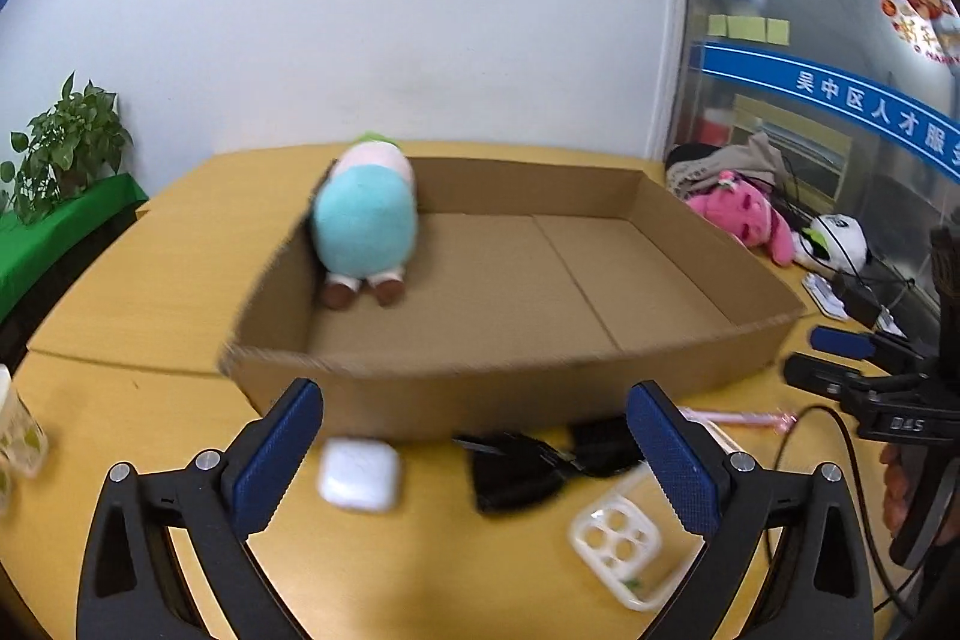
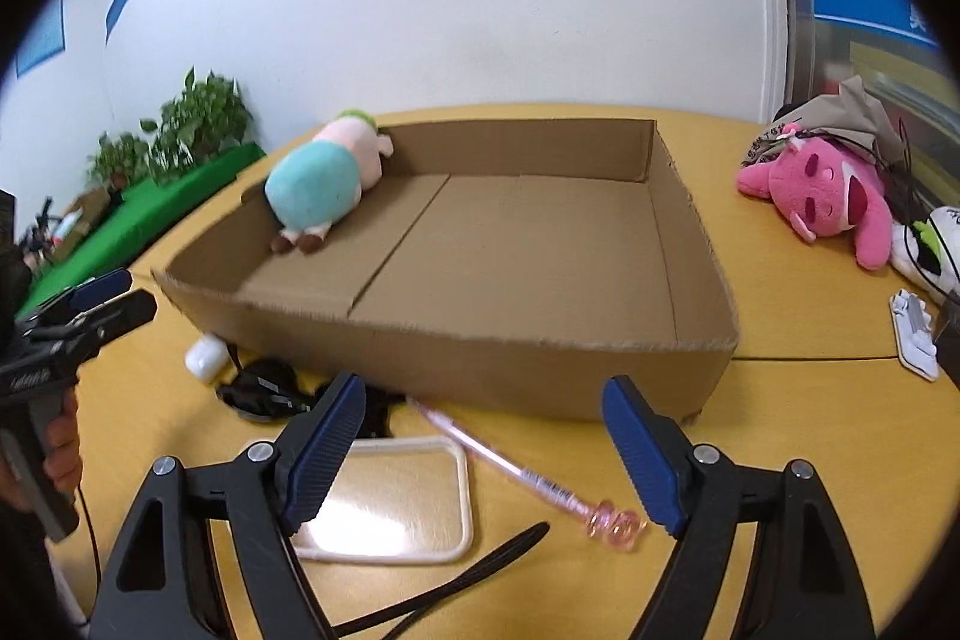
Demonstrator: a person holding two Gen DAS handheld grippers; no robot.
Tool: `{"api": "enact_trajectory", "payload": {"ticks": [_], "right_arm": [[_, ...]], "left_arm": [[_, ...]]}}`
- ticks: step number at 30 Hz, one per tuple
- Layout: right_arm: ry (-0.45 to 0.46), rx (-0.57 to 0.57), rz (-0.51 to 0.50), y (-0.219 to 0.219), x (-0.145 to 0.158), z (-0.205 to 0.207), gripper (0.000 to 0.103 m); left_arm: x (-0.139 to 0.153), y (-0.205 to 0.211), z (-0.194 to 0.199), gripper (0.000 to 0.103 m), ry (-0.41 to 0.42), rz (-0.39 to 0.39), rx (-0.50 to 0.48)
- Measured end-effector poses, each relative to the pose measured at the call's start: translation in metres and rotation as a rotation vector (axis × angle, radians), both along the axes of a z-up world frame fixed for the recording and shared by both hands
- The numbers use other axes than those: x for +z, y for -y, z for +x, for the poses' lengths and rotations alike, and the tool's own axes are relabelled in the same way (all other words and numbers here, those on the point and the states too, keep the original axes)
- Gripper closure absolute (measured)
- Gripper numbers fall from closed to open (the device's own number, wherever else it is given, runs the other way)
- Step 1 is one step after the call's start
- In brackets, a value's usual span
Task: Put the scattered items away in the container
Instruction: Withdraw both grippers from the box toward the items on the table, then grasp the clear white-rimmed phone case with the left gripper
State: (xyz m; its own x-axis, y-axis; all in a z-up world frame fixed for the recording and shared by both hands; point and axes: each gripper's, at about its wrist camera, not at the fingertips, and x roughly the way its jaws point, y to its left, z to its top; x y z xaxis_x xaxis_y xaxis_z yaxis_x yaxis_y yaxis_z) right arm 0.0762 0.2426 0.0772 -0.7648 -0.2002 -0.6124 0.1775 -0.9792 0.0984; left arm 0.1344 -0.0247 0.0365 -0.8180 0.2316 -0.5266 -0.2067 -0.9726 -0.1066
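A shallow cardboard box (image 1: 600, 370) (image 2: 540, 358) stands on the yellow table. A teal and pink plush (image 1: 363, 226) (image 2: 318, 184) lies inside it against the far left corner. My left gripper (image 1: 474, 436) is open and empty, just above a white earbud case (image 1: 359, 472) (image 2: 206, 355) and a black charger (image 1: 516, 466) (image 2: 264, 391) in front of the box. My right gripper (image 2: 483, 436) is open and empty above a pink pen (image 2: 528, 478) and a clear phone case (image 2: 390, 502) (image 1: 618, 538).
A pink plush (image 2: 822, 196) (image 1: 744, 214) and a white panda plush (image 1: 834, 238) (image 2: 927, 244) lie to the right of the box, with a grey bag (image 2: 840, 118) behind. A white clip (image 2: 915, 334) lies at the right. Potted plants (image 1: 66, 142) stand at the far left.
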Motion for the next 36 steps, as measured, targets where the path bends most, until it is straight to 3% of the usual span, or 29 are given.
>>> {"api": "enact_trajectory", "payload": {"ticks": [5,10,20,31,34,36], "right_arm": [[-0.005,-0.001,0.018,0.007,-0.002,0.0,0.022],[-0.023,-0.004,0.016,0.006,0.002,0.005,0.022],[0.016,0.011,0.025,0.006,-0.008,0.008,0.022],[0.116,0.086,0.037,0.018,-0.039,0.016,0.023],[0.114,0.089,0.04,0.02,-0.04,0.017,0.024],[0.117,0.098,0.038,0.021,-0.041,0.016,0.024]], "left_arm": [[-0.003,-0.016,0.005,0.0,0.028,0.049,-0.01],[0.006,-0.025,0.012,0.0,0.001,0.051,-0.014],[-0.003,-0.028,0.016,0.0,0.048,0.082,-0.029],[-0.038,-0.033,0.015,0.001,0.22,0.107,-0.063],[-0.05,-0.031,0.009,0.007,0.3,0.155,-0.06],[-0.06,-0.032,0.005,0.019,0.354,0.175,-0.063]]}}
